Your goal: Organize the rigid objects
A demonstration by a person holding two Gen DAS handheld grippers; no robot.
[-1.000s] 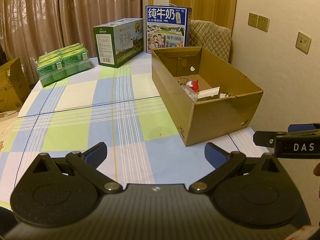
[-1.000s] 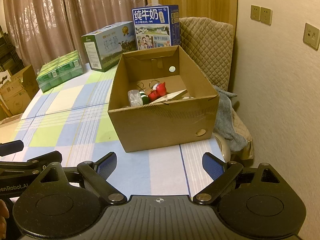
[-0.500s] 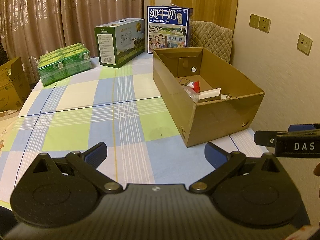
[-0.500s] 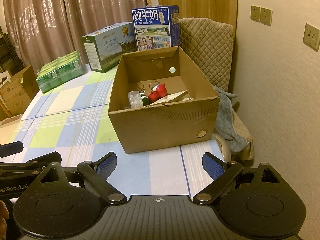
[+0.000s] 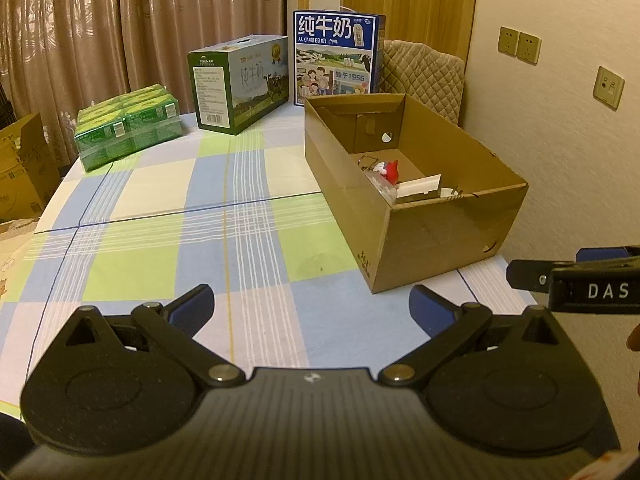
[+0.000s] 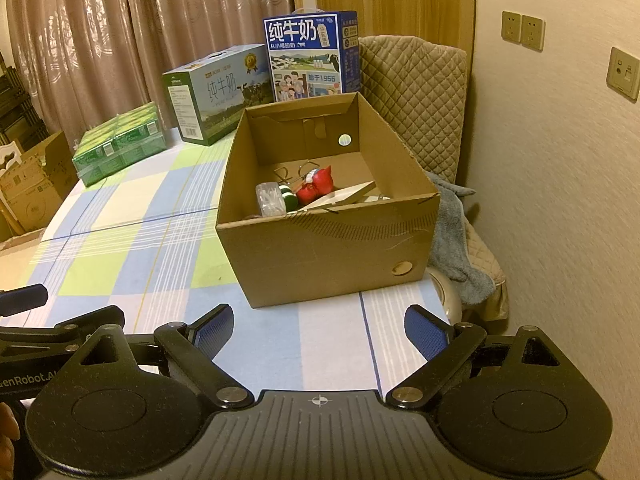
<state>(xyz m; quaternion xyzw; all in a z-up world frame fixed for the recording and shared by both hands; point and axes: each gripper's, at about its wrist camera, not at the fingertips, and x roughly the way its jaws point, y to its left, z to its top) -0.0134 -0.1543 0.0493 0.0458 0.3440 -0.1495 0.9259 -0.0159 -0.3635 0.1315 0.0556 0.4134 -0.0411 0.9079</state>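
Note:
An open cardboard box (image 6: 320, 252) stands on the checked tablecloth at the table's right end; it also shows in the left wrist view (image 5: 440, 236). Inside lie a red figurine (image 6: 316, 190), a green and white ball (image 6: 288, 199), a clear plastic container (image 6: 269, 198), a white flat box (image 6: 344, 196) and wire glasses (image 6: 296, 172). My left gripper (image 5: 312, 306) is open and empty above the cloth, left of the box. My right gripper (image 6: 318, 330) is open and empty in front of the box.
A green milk carton case (image 5: 240, 84), a blue milk case (image 5: 336, 60) and a shrink-wrapped green pack (image 5: 128, 128) stand at the table's far end. A quilted chair (image 6: 416, 92) with a grey cloth (image 6: 456, 240) is right of the table. Cardboard boxes (image 5: 20, 168) sit at left.
Both grippers have stayed open and empty. The views have shifted only slightly; the left one drew back a little from the box.

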